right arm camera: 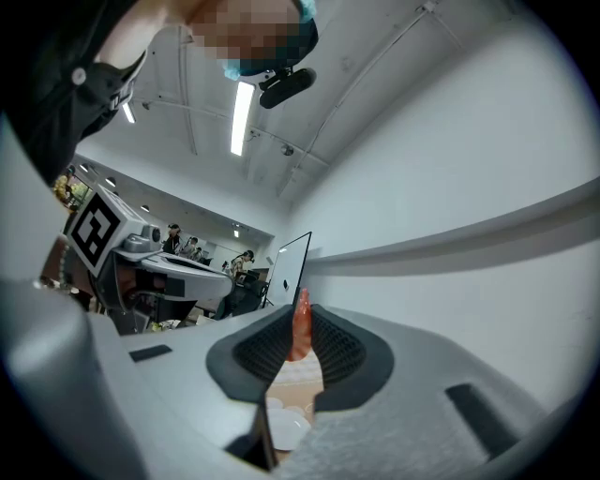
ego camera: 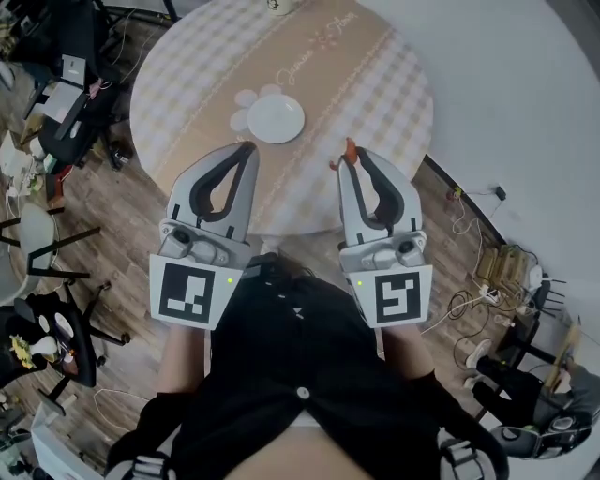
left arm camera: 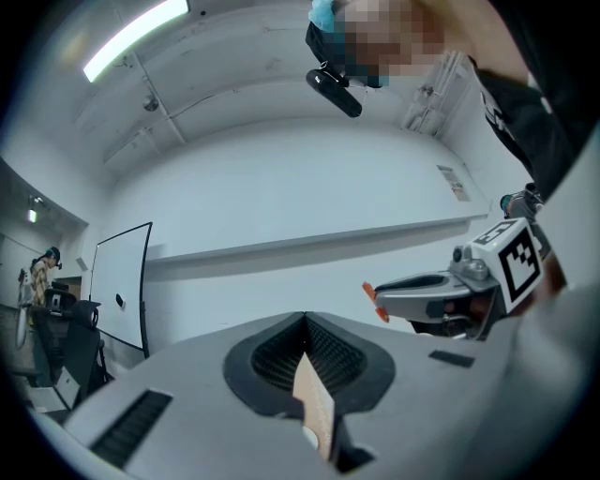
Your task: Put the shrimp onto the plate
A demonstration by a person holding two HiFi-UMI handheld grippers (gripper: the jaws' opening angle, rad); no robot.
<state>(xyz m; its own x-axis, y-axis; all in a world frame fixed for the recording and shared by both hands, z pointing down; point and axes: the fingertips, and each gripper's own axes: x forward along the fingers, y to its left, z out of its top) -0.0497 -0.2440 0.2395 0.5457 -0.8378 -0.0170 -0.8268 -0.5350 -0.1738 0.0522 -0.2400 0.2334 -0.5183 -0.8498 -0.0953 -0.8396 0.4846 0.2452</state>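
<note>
In the head view the white plate [ego camera: 275, 119] lies on the round checked table [ego camera: 375, 84], ahead of both grippers. My right gripper [ego camera: 352, 153] is shut on an orange shrimp [ego camera: 348, 150], which pokes out past its tips near the table's front edge, right of the plate. The right gripper view shows that shrimp [right arm camera: 300, 323] pinched upright between the black pads, with the plate [right arm camera: 286, 431] seen through the gap below. My left gripper [ego camera: 248, 148] is shut with nothing in it, just below the plate. From the left gripper view, the right gripper [left arm camera: 375, 295] and shrimp [left arm camera: 373, 298] show at the right.
A small paw-shaped coaster [ego camera: 248, 103] sits against the plate's left edge. A cup [ego camera: 281, 6] stands at the table's far rim. Chairs [ego camera: 56, 328], cables and clutter crowd the wooden floor to the left and right of the table.
</note>
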